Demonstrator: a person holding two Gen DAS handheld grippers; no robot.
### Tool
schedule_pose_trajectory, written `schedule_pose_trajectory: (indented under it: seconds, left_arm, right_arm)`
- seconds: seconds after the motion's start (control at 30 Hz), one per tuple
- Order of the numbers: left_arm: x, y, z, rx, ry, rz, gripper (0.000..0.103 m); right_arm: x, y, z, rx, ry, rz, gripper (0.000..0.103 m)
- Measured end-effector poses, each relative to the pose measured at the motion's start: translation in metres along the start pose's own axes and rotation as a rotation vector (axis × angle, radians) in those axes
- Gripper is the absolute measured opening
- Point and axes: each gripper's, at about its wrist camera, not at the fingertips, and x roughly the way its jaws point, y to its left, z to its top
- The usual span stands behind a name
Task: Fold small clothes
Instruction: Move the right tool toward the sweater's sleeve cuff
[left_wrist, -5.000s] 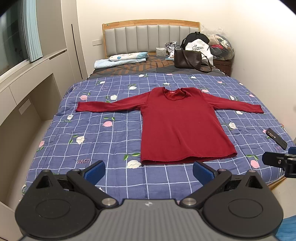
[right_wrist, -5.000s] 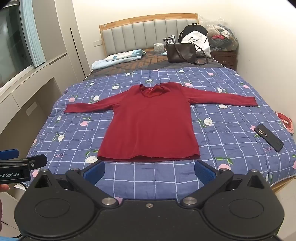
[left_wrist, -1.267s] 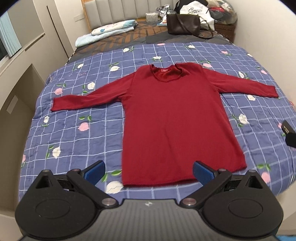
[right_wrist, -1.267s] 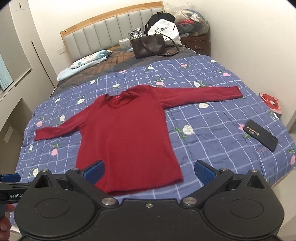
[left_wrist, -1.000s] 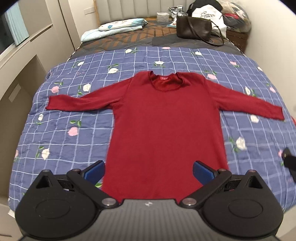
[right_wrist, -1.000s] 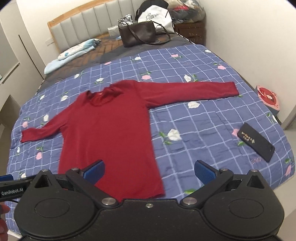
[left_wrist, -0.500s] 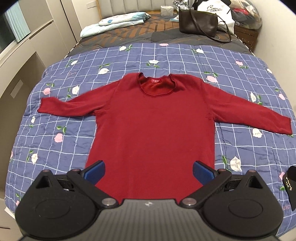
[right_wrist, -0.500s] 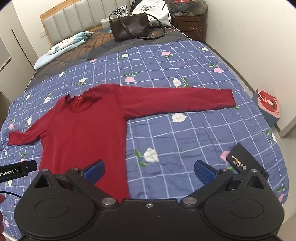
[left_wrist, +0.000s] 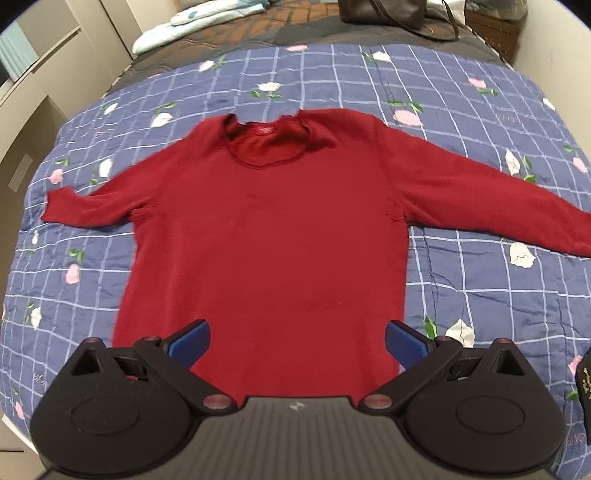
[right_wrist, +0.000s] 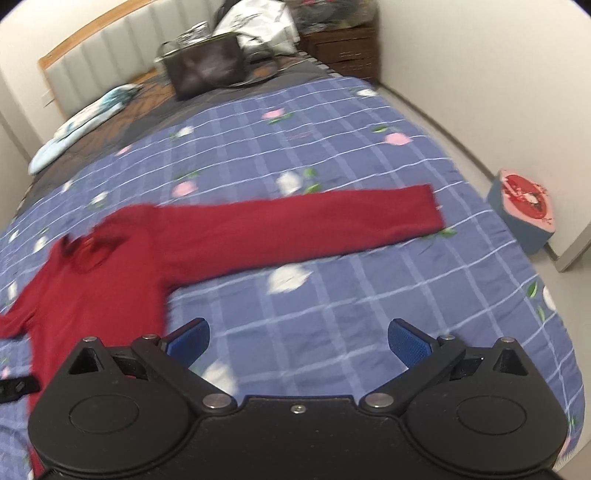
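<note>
Left wrist view is showing the red sweater (left_wrist: 269, 236) lying flat on the bed's blue quilt (left_wrist: 461, 96), sleeves spread; nothing is folded yet. The left hand-held gripper (left_wrist: 295, 338) is hanging released above the hem, and the right hand-held gripper (right_wrist: 297, 339) is hovering released near the outstretched sleeve (right_wrist: 314, 221). A careless pinch risks catching quilt with knit, dragging the sweater askew.

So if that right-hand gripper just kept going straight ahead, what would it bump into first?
Probably the blue checked quilt, just short of the red sweater's outstretched sleeve. The right gripper is open; depth is uncertain.
</note>
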Motion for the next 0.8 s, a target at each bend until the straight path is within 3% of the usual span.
schedule_pose_trajectory:
  seconds: [0.27,0.5,0.8]
  left_arm:
    - [0.054,-0.023,0.016,0.01,0.022,0.014,0.103]
    - [0.09,-0.026,0.022,0.0,0.054,0.033,0.103]
    - [0.103,-0.016,0.027,-0.004,0.064,0.05,0.103]
  right_arm:
    - [0.104,-0.083,0.042,0.158,-0.015,-0.034,0.103]
    - [0.173,-0.121,0.079,0.214,-0.061,-0.204,0.101]
    - [0.216,-0.151,0.08,0.31,-0.048,-0.28,0.075]
